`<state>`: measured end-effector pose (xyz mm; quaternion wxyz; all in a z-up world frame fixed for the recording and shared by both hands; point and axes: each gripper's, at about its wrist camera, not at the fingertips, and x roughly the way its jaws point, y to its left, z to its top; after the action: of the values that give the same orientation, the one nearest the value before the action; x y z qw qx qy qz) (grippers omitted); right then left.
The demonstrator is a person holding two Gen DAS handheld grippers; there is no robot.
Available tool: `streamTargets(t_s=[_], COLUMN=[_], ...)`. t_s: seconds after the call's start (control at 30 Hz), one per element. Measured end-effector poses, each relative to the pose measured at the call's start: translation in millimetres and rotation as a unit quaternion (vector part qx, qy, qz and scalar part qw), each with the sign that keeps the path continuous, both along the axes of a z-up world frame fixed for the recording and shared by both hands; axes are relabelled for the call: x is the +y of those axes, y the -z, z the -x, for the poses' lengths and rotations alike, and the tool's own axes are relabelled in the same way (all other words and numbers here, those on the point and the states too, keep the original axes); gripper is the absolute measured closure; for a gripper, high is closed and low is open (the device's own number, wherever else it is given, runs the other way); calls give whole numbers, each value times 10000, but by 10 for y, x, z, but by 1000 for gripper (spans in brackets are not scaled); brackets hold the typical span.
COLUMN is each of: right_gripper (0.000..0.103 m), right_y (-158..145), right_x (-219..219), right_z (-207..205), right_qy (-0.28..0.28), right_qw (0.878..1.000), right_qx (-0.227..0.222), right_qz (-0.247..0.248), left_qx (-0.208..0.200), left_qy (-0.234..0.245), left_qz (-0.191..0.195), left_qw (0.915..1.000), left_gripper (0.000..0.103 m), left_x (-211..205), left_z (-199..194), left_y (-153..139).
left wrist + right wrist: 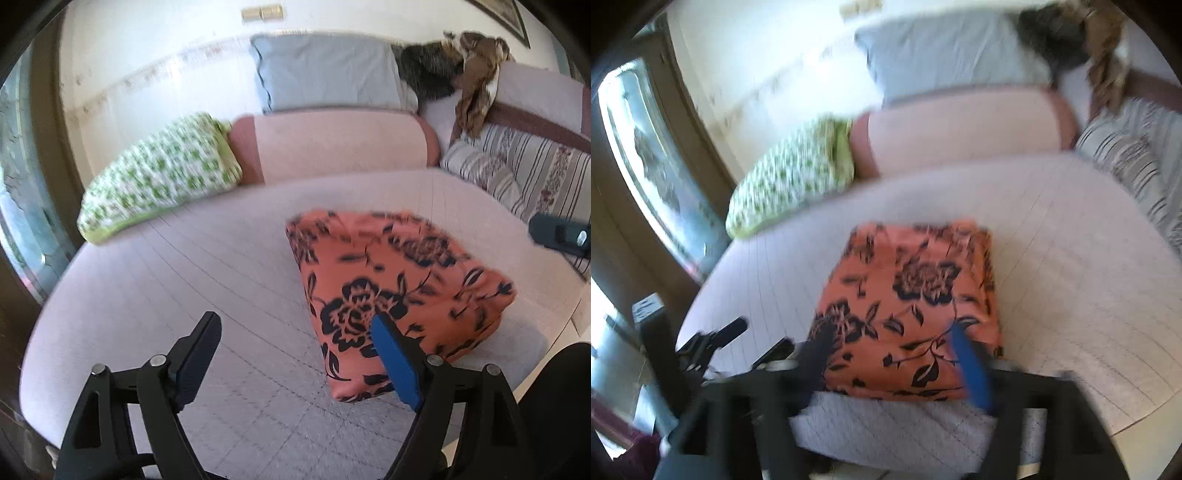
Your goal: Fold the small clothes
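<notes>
the folded orange floral garment (908, 310) lay on the pale quilted bed (155, 280), with wide bare quilt to its left and some to its right, and the bed's near edge curving away by the floor at the right. behind it a pink bolster (332, 147) and a green-patterned pillow (159, 177) lined the far side, with a blue pillow (325, 74) against the wall.

my left gripper (291, 354) stood spread wide, nothing between its fingers; the blue pad (395, 362) overlapped the garment's near corner in view, though i could not tell if it touched. my right gripper (890, 365) was released too, its fingers straddling the garment's near edge without pinching it; that picture was smeared.

only the left wrist view showed the striped cushions (524, 173) sharply and a brown cloth (476, 81) draped over the couch back. only the right wrist view showed the window (646, 162) clearly, and my left gripper from the side.
</notes>
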<state>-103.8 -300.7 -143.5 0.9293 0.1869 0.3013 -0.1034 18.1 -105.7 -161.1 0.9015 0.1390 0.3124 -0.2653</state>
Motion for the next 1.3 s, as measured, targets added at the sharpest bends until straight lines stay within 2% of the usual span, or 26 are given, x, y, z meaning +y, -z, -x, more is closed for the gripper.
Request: streamTargets(t_s=[0.17, 0.33, 0.5, 0.63, 0.73, 0.8, 0.87, 0.93, 0.97, 1.03, 1.1, 1.13, 1.2, 1.23, 1.27, 1.3], right_gripper=[27, 27, 27, 27, 27, 27, 27, 27, 27, 26, 24, 24, 24, 34, 41, 43], right_y=[-158, -207, -11, 273, 568, 781, 1037, 1182, 1261, 1376, 1553, 1634, 1658, 1651, 1659, 1640], right_x=[190, 183, 10, -255, -652, -963, -1233, -1362, -1420, -1481, -1534, -1551, -1528, -1469, -1389, -1337], right_z=[151, 194, 180, 15, -254, -454, -700, -845, -945, -1103, -1236, -1262, -1302, -1354, -1413, -1430], right_qy=[29, 93, 192, 182, 331, 412, 494, 612, 649, 656, 531, 496, 354, 120, -69, -37], right_qw=[9990, 9993, 9998, 9976, 9878, 9738, 9565, 9490, 9475, 9482, 9404, 9329, 9321, 9340, 9343, 9405], right_qx=[-186, -185, 30, 365, 670, 765, 995, 1077, 1147, 1293, 1342, 1275, 1152, 1184, 1284, 1303], right_qz=[397, 310, -15, -552, -1365, -2100, -2696, -2899, -2914, -2827, -3080, -3330, -3416, -3370, -3325, -3136], left_qx=[-111, -48, 71, 819, 1622, 2063, 2304, 2448, 2628, 3078, 3470, 3610, 3894, 3968, 3988, 3890], left_qy=[-205, -305, -183, 128, 197, 37, -92, -137, -69, 79, 90, 201, 374, 426, 512, 505], left_qz=[67, 116, -99, -65, -47, 4, 251, 576, 804, 987, 889, 1010, 1289, 1383, 1452, 1366], left_qw=[9997, 9995, 9998, 9965, 9866, 9785, 9727, 9678, 9615, 9463, 9336, 9269, 9112, 9064, 9040, 9097], left_gripper=[14, 12, 12, 12, 12, 12, 12, 12, 12, 12, 12, 12, 12, 17, 30, 31], left_x=[65, 62, -30, -97, -124, -120, -103, -99, -122, -214, -377, -431, -505, -524, -545, -566], left_z=[121, 199, 215, -29, -408, -713, -934, -1092, -1183, -1310, -1385, -1401, -1408, -1390, -1362, -1332], left_y=[-408, -574, -422, -70, 263, 464, 561, 596, 629, 748, 917, 987, 1095, 1113, 1113, 1093])
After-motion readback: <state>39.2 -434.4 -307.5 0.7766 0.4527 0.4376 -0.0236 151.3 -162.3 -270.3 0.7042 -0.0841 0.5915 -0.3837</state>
